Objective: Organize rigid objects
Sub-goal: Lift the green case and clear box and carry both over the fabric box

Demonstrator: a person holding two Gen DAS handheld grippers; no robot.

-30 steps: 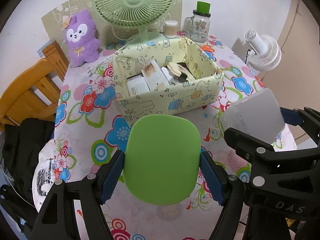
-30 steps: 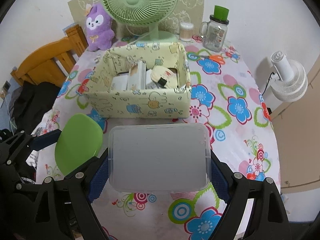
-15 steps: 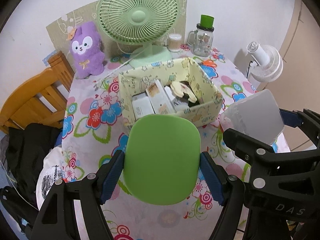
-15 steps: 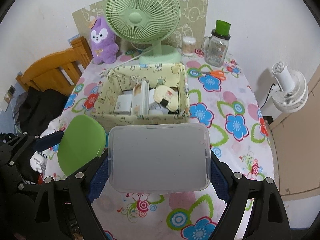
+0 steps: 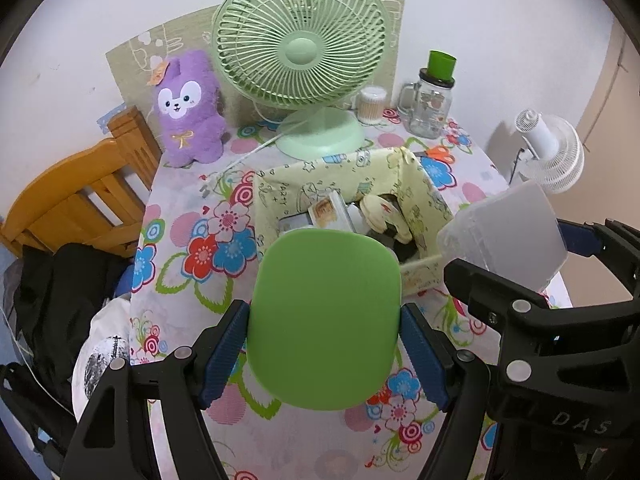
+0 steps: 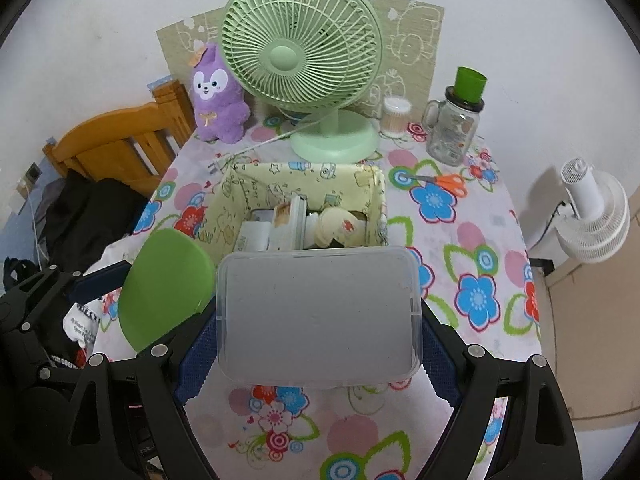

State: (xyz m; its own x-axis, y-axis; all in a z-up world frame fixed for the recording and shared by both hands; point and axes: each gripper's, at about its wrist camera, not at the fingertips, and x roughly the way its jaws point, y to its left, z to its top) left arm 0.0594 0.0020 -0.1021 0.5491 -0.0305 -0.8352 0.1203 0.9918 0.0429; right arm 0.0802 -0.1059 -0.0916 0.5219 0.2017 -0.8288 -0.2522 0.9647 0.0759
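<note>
**Two lids lifted, storage box already part-filled**

A green lid (image 5: 324, 320) is pinched by its side edges between the blue pads of the left gripper (image 5: 324, 350), and is held clear above the flowered tablecloth (image 5: 188, 216). A frosted clear lid (image 6: 318, 318) is clamped in the same way by the right gripper (image 6: 318, 354), whose jaws are spread wide around it. In the left wrist view the clear lid is seen at 3 o'clock of the green one, so the two are carried side by side, close but apart.

The yellow fabric box (image 6: 256, 184) stands at 12 o'clock of both lids, just beyond them. Several items are already packed in it: white cartons stood on edge and a cream rounded object. That part of the sorting is judged done.

Neither lid has yet been set down, and where they belong cannot be told. An orange-handled pair of scissors (image 6: 444, 180) lies loose on the cloth at 3 o'clock of the box and may also be left to tidy.
</note>
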